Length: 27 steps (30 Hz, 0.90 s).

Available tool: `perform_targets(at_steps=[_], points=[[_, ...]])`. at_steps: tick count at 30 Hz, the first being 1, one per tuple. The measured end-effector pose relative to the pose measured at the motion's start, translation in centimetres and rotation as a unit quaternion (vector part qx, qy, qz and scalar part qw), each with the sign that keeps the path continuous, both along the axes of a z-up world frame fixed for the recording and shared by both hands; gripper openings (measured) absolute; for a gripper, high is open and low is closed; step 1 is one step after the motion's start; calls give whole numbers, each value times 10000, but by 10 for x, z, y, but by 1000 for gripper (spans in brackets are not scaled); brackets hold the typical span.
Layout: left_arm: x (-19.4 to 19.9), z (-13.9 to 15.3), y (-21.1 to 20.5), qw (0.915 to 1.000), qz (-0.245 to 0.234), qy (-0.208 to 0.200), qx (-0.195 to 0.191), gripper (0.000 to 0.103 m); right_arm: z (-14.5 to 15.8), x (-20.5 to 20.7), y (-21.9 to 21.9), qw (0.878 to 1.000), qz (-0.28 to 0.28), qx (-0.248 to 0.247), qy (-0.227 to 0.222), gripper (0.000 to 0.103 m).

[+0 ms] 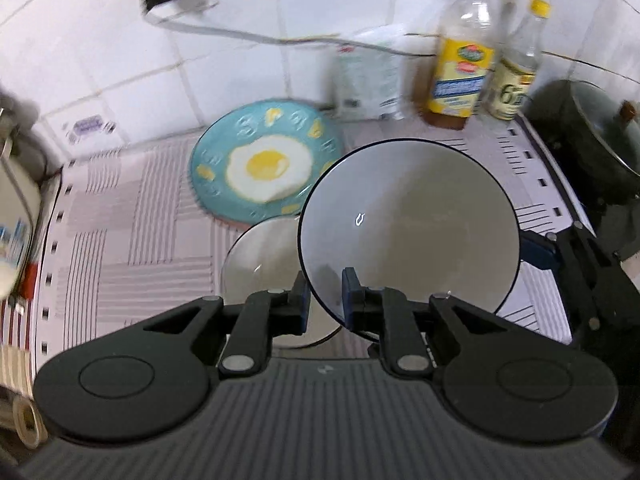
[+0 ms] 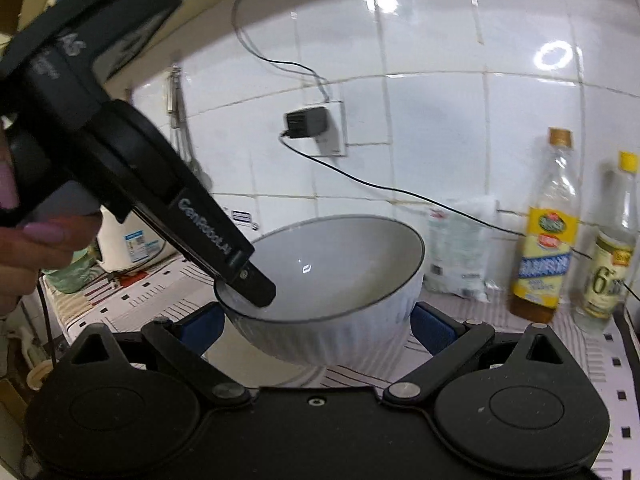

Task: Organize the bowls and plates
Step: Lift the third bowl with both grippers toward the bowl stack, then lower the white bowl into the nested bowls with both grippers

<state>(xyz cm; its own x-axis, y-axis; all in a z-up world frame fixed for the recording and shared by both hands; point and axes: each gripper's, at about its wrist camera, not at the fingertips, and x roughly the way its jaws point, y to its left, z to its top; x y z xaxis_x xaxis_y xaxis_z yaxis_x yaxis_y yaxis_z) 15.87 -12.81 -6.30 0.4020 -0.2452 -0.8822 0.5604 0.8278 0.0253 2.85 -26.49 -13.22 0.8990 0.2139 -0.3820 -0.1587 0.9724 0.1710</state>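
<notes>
Bowl (image 1: 408,224), white with a dark rim line and ribbed outer wall, is lifted clear of the desk (image 1: 132,232) and held from two sides. Left hand-held gripper (image 1: 326,300) is closed on the near rim of the bowl: one finger sits inside the wall, the other outside, and the rim is pinched between the blue pads. Right hand-held gripper (image 2: 318,322) straddles the bowl body; its blue pads stand at opposite sides of the ribbed wall, with jaws spread wide. Whether the pads press firmly on the wall cannot be told. In the right wrist view, a hand (image 2: 36,248) holds the left unit, whose finger reaches down over the rim.

Below the left hand-held gripper, a second, smaller white bowl (image 1: 260,256) rests on the striped desk cover. Beyond it lies a teal plate (image 1: 264,160) printed with a fried egg. Farther ahead, against the tiled wall (image 1: 240,60), stand a white bag (image 1: 366,76) and two bottles (image 1: 464,60) with yellow labels. A dark pot (image 1: 592,140) sits at the right. A black plug (image 2: 306,122) sits in a wall socket.
</notes>
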Motion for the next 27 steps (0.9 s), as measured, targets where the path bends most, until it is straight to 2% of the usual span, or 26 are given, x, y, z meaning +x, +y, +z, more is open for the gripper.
perform_targets(at_steps=[6,12,16,21,25,27], points=[[13,-19,27,9991,393,76,139,15,-8,19,24,9991,391,57,120,101],[27,-41,40,9979,544,62,349,15,-23,40,41,9972,627,179,367,101],[32,-58,36,9969,453,156,618,18,-35,45,54,9964,678,-75,496,101],[40,-66,37,9970,392,287,609,19,-41,52,59,9958,632,-256,604,101],[37,-71,32,9960,341,165,811,19,-43,53,62,9953,568,-388,675,101],[32,-72,28,9948,272,-65,984,20,-44,54,65,9947,552,-452,738,101]])
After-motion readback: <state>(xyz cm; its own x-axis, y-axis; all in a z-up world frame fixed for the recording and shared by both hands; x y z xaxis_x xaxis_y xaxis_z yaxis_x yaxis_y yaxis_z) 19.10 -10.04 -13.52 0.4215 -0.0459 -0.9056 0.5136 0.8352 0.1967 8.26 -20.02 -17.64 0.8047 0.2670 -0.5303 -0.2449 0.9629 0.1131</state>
